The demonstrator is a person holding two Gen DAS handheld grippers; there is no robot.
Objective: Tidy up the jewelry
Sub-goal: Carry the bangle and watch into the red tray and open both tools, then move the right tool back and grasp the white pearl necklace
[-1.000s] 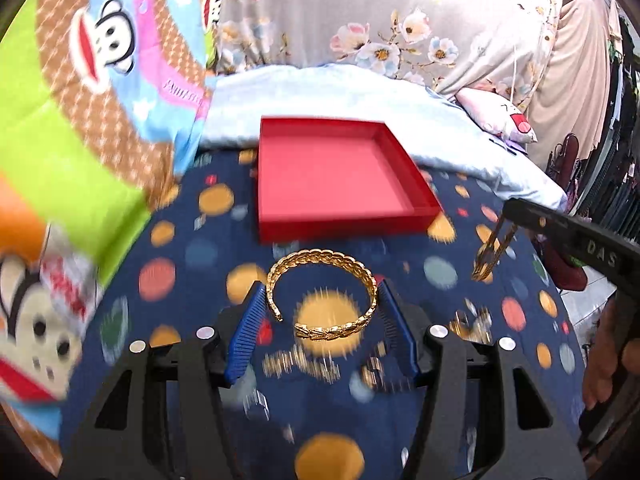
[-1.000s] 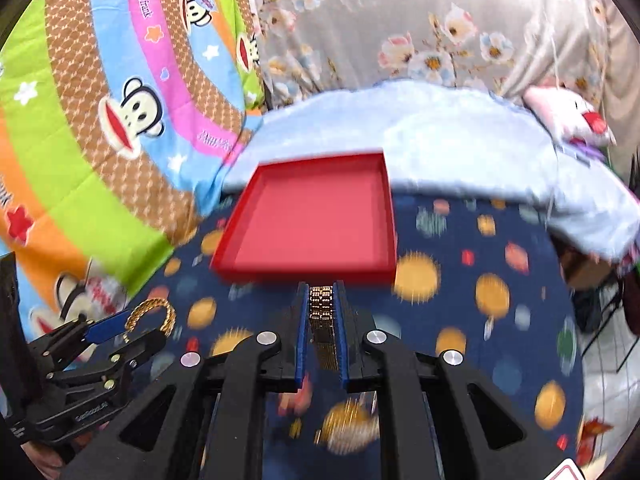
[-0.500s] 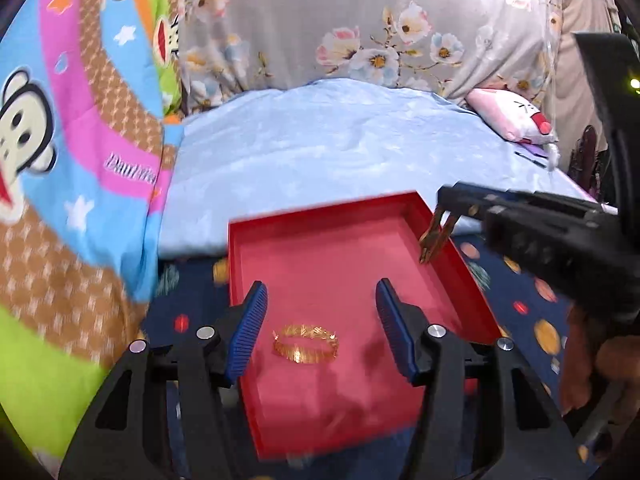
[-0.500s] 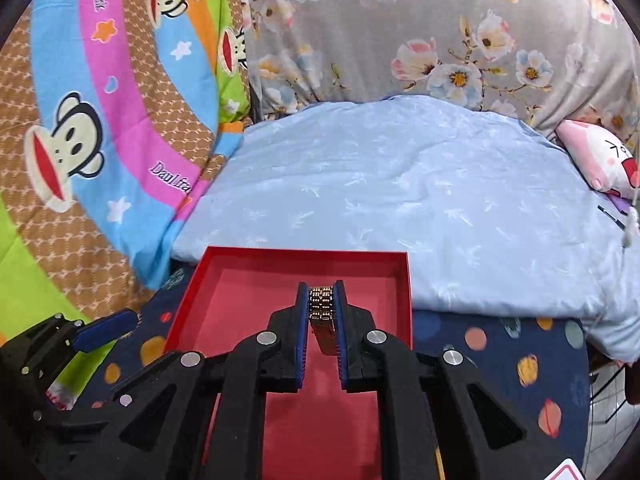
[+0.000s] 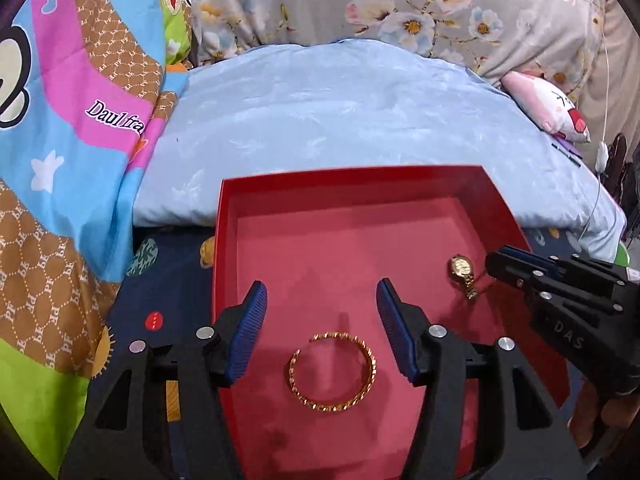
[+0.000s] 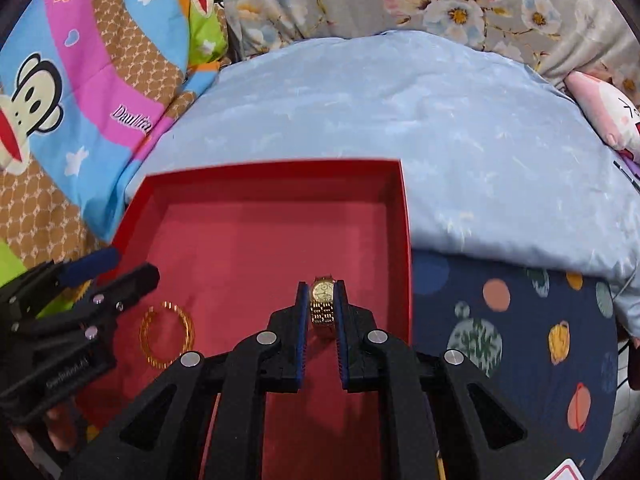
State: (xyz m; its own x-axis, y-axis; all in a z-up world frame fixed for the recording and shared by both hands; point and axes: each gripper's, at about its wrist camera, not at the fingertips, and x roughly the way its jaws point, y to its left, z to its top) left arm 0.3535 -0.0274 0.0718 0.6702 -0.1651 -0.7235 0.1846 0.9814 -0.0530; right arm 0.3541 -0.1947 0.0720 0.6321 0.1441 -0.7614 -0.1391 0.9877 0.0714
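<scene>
Left wrist view, nearest first: the left hand-held gripper (image 5: 320,330) has its jaws apart and opening, hanging over the gold bangle (image 5: 333,372), which lies flat on the floor of the red tray (image 5: 224,240), clear of both blue pads (image 5: 246,330); that piece reads as already let go and delivered; a little farther and to the right, the gold watch (image 5: 463,274) sits near the tray's right wall, just at the tip of the right hand-held gripper (image 5: 500,268).

From the right wrist view the watch lies between the right pads, face up; the jaws are parting; a thin gap seems to show on each side of the band, so I judge it released rather than clenched, though contact at the band's edges cannot be ruled out; it appears to rest on the tray floor, well apart from the bangle.

So the step in hand is the set-down of both pieces; the next move calls for widening the right jaws fully, then lifting both tools straight up, so no pad drags a link along.

Beyond the tray lie the planet-print sheet (image 6: 500,320), then the pale blue quilt (image 6: 400,100), then the floral pillow (image 6: 440,0); no further jewelry shows on the bed.
</scene>
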